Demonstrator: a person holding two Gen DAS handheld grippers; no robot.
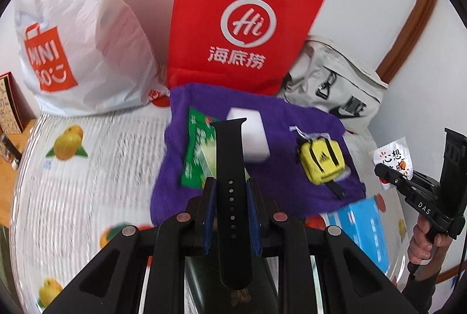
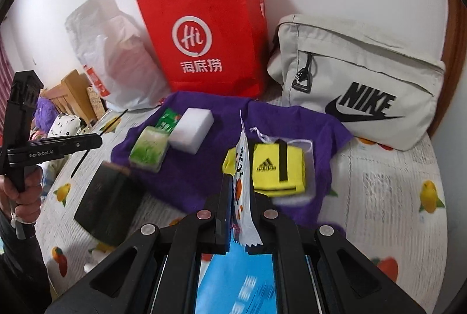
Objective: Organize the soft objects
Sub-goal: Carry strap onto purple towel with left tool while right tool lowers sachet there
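Note:
My left gripper [image 1: 230, 191] is shut on a black watch strap [image 1: 230, 156], held upright above the purple cloth [image 1: 280, 194]. My right gripper [image 2: 240, 191] is shut on a white snack packet [image 2: 243, 168] with orange print; the packet also shows in the left wrist view [image 1: 392, 156]. On the purple cloth [image 2: 204, 168] lie a white sponge block [image 2: 191, 128], a green packet [image 2: 151, 147] and a yellow Adidas mini bag [image 2: 280, 168]. The sponge [image 1: 252, 139], green packet [image 1: 195, 150] and yellow bag [image 1: 321, 162] also show in the left wrist view.
A red Haidilao paper bag [image 2: 210, 42], a white Miniso plastic bag [image 1: 78, 45] and a grey Nike pouch [image 2: 359, 86] stand at the back by the wall. A black box [image 2: 108, 206] and a blue box [image 2: 236, 282] lie on the fruit-print cover [image 2: 379, 191].

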